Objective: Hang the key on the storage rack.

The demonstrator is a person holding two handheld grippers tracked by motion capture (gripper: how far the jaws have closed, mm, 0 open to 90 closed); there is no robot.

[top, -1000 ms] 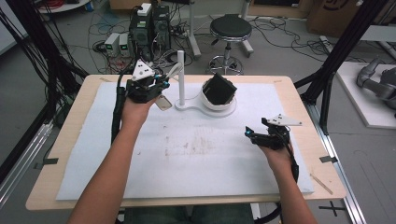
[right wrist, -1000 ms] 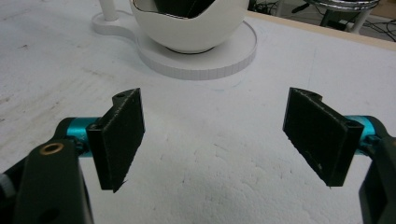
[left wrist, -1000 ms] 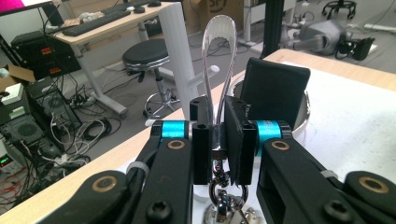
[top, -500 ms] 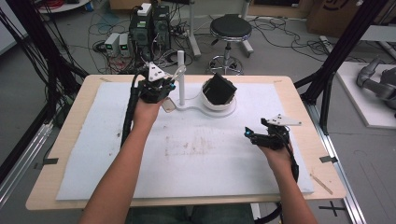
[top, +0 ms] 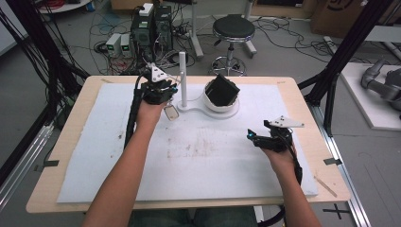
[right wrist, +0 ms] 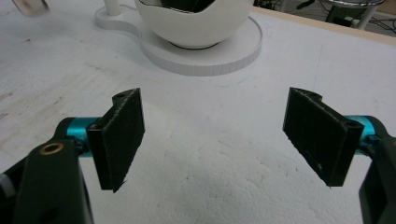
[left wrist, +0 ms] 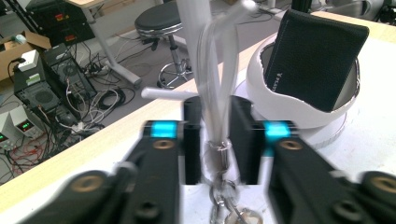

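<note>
In the high view, the left gripper (top: 163, 92) is seen near the far edge of the table (top: 61, 142), just beside the upright white post (top: 182, 78) of a white stand (top: 222, 106). A key ring with a clear strap (left wrist: 215, 93) hangs between the jaws in the left gripper view; the jaws have just been opening, and a small gap can be seen on each side of the strap, so it is no longer pinched. The strap appears looped over a peg on the post, and a small tag (top: 172, 112) dangles below the gripper, close above the white mat (top: 198, 161). A black pouch (top: 223, 90) is seated tilted in the stand's bowl. The right gripper (top: 257, 138) is held near the right edge of the table, well apart from the stand, and its jaws are spread wide with nothing between them over the bare mat.
</note>
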